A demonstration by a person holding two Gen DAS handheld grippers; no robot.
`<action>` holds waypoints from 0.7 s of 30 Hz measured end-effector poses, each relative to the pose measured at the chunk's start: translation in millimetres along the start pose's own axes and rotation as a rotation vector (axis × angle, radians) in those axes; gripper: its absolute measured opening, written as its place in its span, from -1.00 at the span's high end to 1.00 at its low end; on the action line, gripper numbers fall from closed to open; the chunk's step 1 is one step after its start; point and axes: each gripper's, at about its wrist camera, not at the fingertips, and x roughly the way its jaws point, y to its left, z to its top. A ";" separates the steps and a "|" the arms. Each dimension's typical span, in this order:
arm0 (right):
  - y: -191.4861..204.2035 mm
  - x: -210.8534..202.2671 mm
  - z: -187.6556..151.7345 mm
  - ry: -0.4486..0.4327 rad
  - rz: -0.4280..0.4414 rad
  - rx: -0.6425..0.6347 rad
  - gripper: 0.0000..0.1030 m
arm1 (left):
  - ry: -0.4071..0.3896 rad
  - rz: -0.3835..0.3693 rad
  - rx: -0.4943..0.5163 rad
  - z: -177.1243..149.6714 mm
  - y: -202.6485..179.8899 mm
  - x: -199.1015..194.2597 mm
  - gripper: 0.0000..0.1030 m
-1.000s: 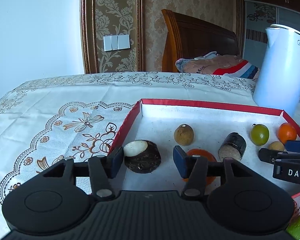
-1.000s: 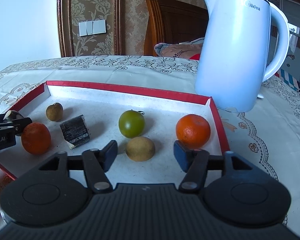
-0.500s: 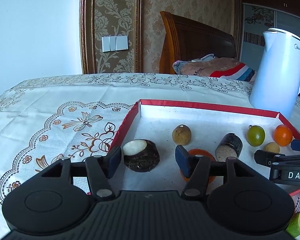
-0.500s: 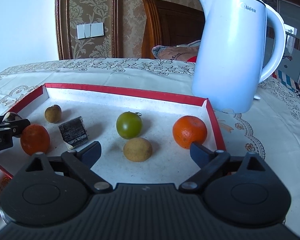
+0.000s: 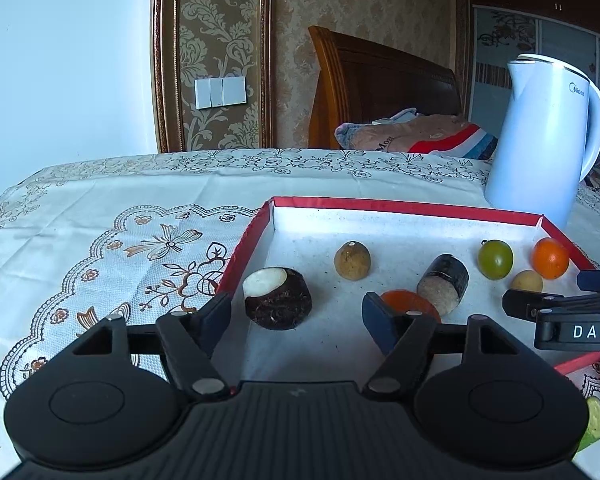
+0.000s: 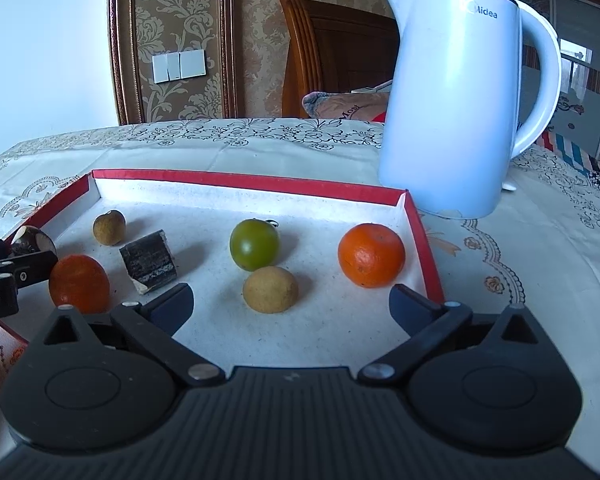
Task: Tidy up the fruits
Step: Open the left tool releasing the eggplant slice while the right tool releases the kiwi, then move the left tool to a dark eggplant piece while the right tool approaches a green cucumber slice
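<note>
A red-rimmed tray (image 5: pixel 380 206) holds the fruits. My left gripper (image 5: pixel 296 318) is low over its left end, its jaws opening, with a dark cut root chunk (image 5: pixel 278 298) between the pads and untouched. An orange (image 5: pixel 410 300) peeks out behind its right finger. My right gripper (image 6: pixel 292 306) is over the tray's right end, jaws opening wide around a tan round fruit (image 6: pixel 271 289) without touching it. Ahead of it lie a green fruit (image 6: pixel 254 244) and an orange (image 6: pixel 371 255). A dark cylinder piece (image 6: pixel 149 261) and a small brown fruit (image 6: pixel 109 227) lie further left.
A tall white kettle (image 6: pixel 460 100) stands on the patterned tablecloth just behind the tray's right corner. A green cut piece (image 5: pixel 596 424) lies outside the tray at the near right. A wooden headboard and folded bedding are beyond the table.
Both grippers' jaws have spread wider, the right one by much more. The fruits and both hands have kept their places.
</note>
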 end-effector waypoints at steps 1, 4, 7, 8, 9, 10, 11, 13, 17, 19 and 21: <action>-0.4 -0.7 -0.5 -0.001 0.002 0.001 -1.00 | -0.001 0.002 0.005 -0.5 -0.4 -0.9 -0.41; -2.2 -3.8 -2.8 -0.003 0.010 0.003 -1.00 | -0.005 0.002 0.007 -1.7 -0.6 -3.8 -0.41; -3.3 -5.4 -4.7 -0.002 0.016 0.008 -1.00 | -0.002 -0.004 0.001 -2.4 0.9 -6.3 -0.43; -3.4 -5.4 -5.0 -0.001 0.017 0.010 -1.00 | -0.002 -0.006 0.000 -2.4 1.2 -6.9 -0.43; -3.7 -5.7 -5.5 0.002 0.018 0.010 -1.00 | -0.001 -0.008 -0.002 -2.5 1.7 -7.4 -0.43; -4.0 -6.1 -6.0 0.002 0.018 0.011 -1.00 | 0.000 -0.009 -0.004 -2.7 2.3 -7.9 -0.43; -4.3 -6.7 -6.4 0.001 0.019 0.012 -1.00 | 0.001 -0.011 -0.005 -2.9 2.5 -8.4 -0.43; -4.8 -8.3 -7.1 -0.003 0.019 0.014 -1.00 | 0.001 -0.013 -0.006 -3.4 2.7 -9.7 -0.43; -7.9 -14.8 -9.5 -0.011 0.026 0.032 -1.00 | -0.001 -0.022 -0.016 -5.0 3.9 -14.3 -0.44; -8.7 -17.4 -10.6 -0.011 0.034 0.038 -1.00 | -0.004 -0.027 -0.022 -5.7 5.1 -17.0 -0.47; -8.8 -19.4 -11.8 -0.011 0.037 0.038 -1.00 | -0.004 -0.029 -0.024 -6.4 5.6 -18.6 -0.47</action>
